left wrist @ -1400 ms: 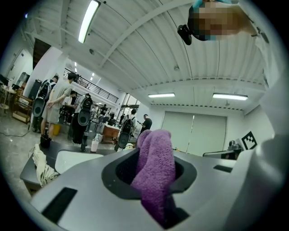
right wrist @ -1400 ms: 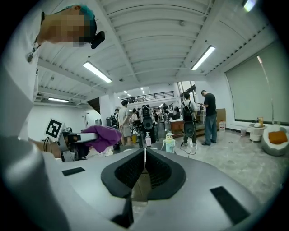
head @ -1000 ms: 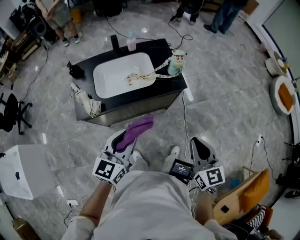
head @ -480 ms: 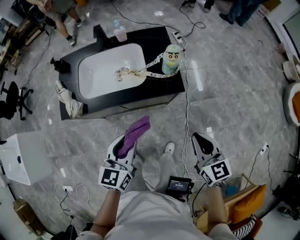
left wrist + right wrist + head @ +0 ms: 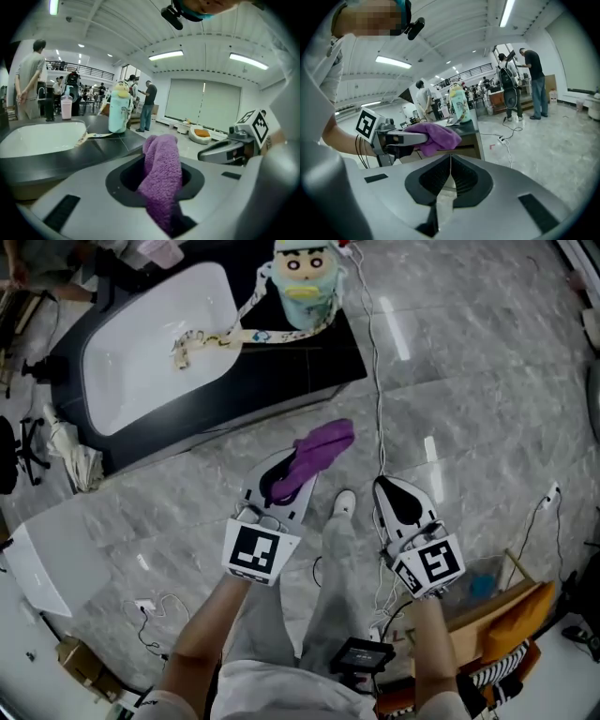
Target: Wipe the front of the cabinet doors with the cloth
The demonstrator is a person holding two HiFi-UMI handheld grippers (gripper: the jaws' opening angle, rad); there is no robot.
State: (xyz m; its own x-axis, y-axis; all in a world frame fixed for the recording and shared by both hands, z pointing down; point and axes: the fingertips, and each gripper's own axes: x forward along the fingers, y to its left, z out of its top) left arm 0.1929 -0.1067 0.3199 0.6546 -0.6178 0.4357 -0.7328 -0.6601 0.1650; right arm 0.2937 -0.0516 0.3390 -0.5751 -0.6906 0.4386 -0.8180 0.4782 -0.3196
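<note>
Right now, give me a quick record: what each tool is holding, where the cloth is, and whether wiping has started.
Left tool: shut on the purple cloth
Right tool: shut, empty
Cloth position: in the air, short of the sink cabinet front, not touching
Wiping: not yet begun
On countertop: character-shaped bottle beside the basin

Floor [image 5: 487,381]: grey marble tiles, glossy.
Basin [image 5: 131,362]: white, oblong, sunk in a black top.
Cartoon-faced bottle [image 5: 305,282]: upright, just beside the basin's right end.
Printed strap [image 5: 234,334]: runs from the bottle into the basin.
White rag [image 5: 75,451]: crumpled, hanging at the left end.
Cable [image 5: 376,381]: white, trailing across the floor.
White box [image 5: 42,554]: on the floor, far left.
Orange bag [image 5: 511,624]: lower right.
Pink cup [image 5: 66,107]: behind the basin.
Bystanders [image 5: 533,79]: standing in the background.
</note>
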